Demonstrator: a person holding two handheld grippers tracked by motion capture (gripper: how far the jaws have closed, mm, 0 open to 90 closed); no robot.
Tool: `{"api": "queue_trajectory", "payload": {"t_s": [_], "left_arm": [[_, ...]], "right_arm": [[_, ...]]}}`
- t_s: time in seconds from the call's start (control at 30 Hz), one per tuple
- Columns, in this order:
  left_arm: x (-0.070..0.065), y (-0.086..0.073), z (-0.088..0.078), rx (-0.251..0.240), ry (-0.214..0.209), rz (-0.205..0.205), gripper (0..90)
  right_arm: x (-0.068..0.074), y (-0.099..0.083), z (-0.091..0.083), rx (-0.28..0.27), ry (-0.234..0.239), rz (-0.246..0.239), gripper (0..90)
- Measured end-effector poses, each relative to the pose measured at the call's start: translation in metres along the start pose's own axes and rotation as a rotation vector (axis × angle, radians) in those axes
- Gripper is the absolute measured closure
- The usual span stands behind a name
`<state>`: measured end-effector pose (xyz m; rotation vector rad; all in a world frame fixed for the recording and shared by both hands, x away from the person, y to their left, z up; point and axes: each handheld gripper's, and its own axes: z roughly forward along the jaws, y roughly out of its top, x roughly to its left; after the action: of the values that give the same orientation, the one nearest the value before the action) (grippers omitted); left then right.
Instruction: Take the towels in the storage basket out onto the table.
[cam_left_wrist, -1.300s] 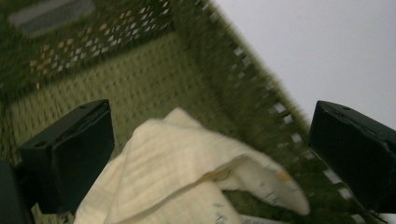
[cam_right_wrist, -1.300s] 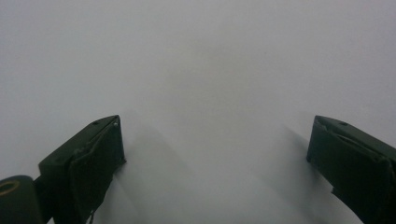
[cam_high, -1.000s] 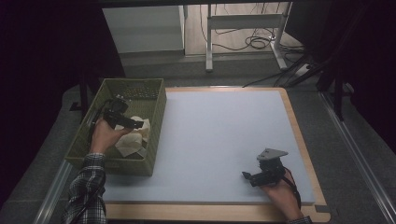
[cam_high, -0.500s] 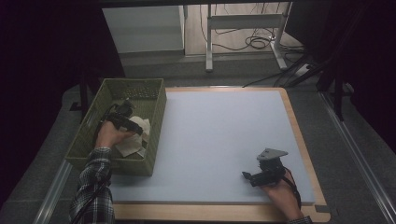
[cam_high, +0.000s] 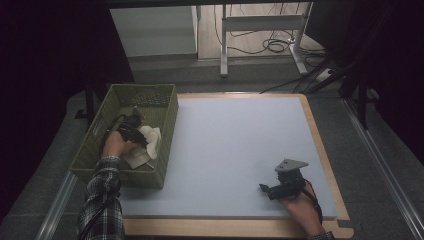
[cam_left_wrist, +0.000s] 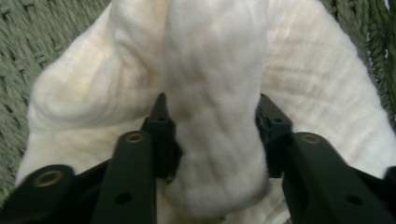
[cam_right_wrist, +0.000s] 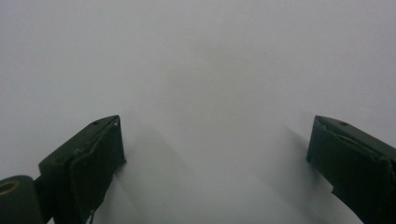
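The cream-white, loosely woven cotton cloth (cam_left_wrist: 215, 107) lay crumpled inside the olive-green woven rectangular basket (cam_high: 165, 107), which stood at the left edge of the pale blue-grey foam mat (cam_high: 235, 145) covering the wood-rimmed table (cam_high: 325, 150). In the left gripper view the fabric showed a fine gauze-like weave, soft wrinkles and faint yellowish tinting in places. A thick upright fold of it was bunched between the two black jaws of the left gripper (cam_left_wrist: 212, 135), which pressed on either side of that fold; the rest of the cloth spread out behind and below, against the basket's woven wall. In the high view the person's left hand (cam_high: 116, 144), in a plaid sleeve (cam_high: 102, 200), held this gripper low in the basket, over the cloth.

The right gripper (cam_high: 264, 188), topped by its grey three-cornered plate, rested on the mat near the front right corner, well apart from the basket. Its jaws stood wide apart with nothing between them, only bare mat ahead.
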<state>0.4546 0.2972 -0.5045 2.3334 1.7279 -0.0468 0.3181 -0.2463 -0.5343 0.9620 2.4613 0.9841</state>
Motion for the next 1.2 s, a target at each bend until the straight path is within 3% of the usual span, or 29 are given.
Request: {"api": "queue_trajectory", "payload": {"t_s": [0.1, 0.2, 0.33, 0.63, 1.2], "left_arm": [[-0.001, 0.0, -0.002, 0.0, 0.008, 0.011, 77.8], [-0.001, -0.001, -0.004, -0.014, 0.015, 0.016, 80.1], [0.001, -0.003, -0.012, -0.075, 0.004, -0.006, 80.4], [0.005, -0.016, -0.034, -0.173, -0.008, -0.004, 80.2], [-0.003, -0.035, -0.075, -0.31, 0.005, 0.047, 79.8]], "right_arm": [[0.0, 0.0, 0.0, 0.0, 0.0, 0.0, 4.0], [0.0, 0.0, 0.0, 0.0, 0.0, 0.0, 4.0], [0.0, 0.0, 0.0, 0.0, 0.0, 0.0, 4.0], [0.0, 0.0, 0.0, 0.0, -0.001, 0.0, 4.0], [0.0, 0.0, 0.0, 0.0, -0.001, -0.001, 4.0]]}}
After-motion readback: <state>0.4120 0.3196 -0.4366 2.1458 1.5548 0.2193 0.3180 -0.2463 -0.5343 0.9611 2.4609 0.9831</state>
